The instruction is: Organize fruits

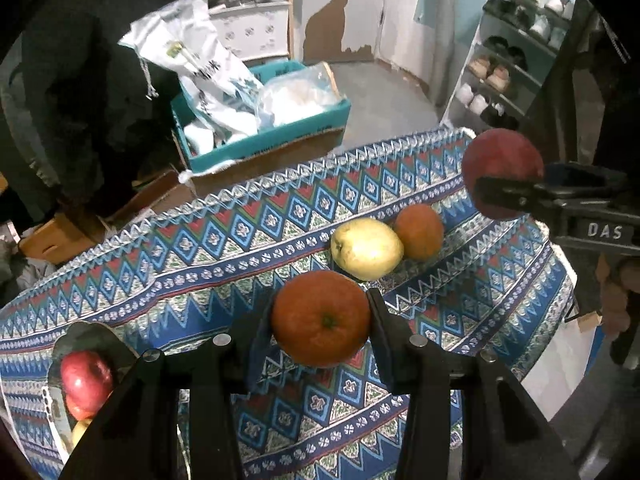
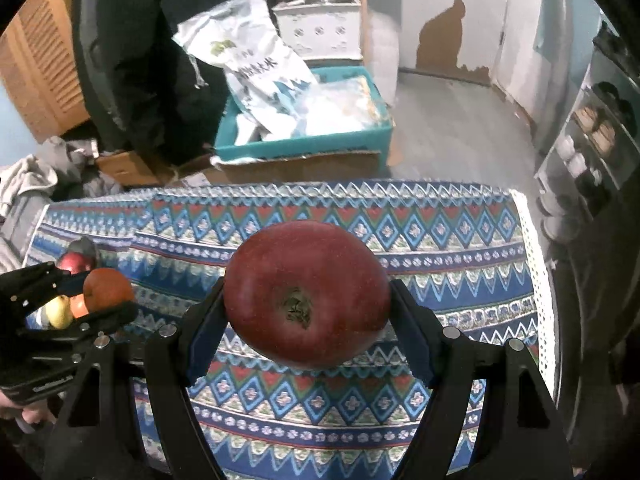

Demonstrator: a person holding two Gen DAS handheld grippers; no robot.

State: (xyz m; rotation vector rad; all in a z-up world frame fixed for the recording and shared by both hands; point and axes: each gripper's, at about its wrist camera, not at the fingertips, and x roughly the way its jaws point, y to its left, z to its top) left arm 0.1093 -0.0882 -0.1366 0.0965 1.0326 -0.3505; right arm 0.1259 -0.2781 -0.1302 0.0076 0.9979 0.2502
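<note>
The left tool [image 1: 322, 320] pinches an orange [image 1: 321, 317] and the right tool [image 2: 308, 312] pinches a red apple [image 2: 306, 294], both held up over the bench [image 2: 460, 240]. Round fruit could slip out and roll off the cloth's edge. There is lots of bare cloth under the apple, but the left tool is close to the yellow apple [image 1: 366, 249] and another orange [image 1: 419, 231].

Red apple [image 2: 307, 294] and orange [image 1: 321, 319] each held aloft.
</note>
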